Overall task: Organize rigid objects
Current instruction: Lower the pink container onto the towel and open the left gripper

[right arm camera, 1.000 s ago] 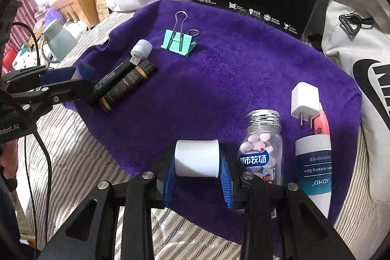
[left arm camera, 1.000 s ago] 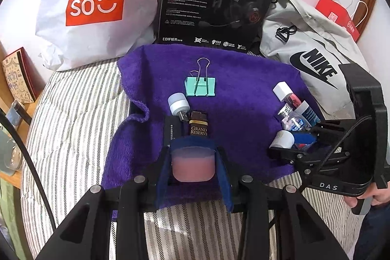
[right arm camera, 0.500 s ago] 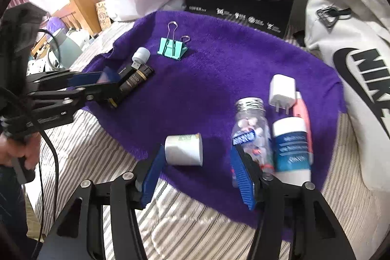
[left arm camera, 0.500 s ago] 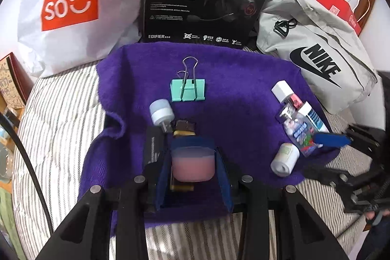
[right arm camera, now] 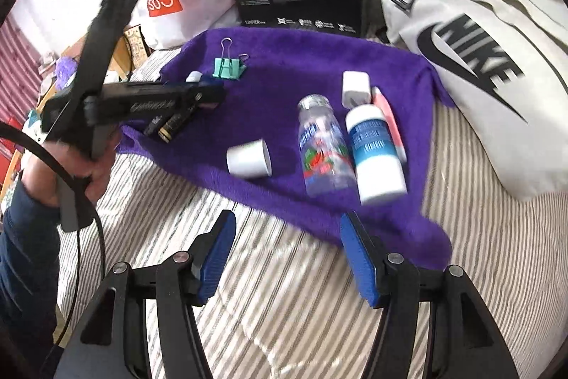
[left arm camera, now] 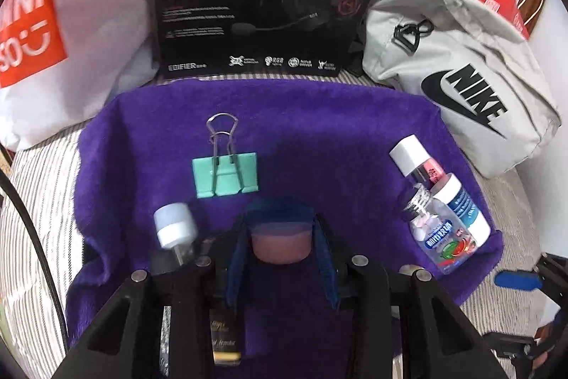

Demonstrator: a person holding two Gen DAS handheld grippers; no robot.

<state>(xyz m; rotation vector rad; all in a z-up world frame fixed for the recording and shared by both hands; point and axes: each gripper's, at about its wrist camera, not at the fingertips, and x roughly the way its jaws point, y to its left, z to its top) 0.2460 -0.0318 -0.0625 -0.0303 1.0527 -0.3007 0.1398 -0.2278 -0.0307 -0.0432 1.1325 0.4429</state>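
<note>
Between my left gripper's (left arm camera: 280, 237) closed fingers I am carrying a pink block (left arm camera: 280, 244). It is hanging over the dark tubes (right arm camera: 174, 125) at six o'clock and risking knocking them. My right gripper (right arm camera: 287, 258) is gaping empty.

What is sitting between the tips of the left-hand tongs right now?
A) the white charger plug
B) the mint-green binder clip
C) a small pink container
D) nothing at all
C: in the left wrist view the left tongs are closed on a small pink container, while the binder clip lies apart on the purple towel.

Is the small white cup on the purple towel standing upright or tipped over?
Tipped over: the small white cup lies on its side on the purple towel, rim facing right.
</note>
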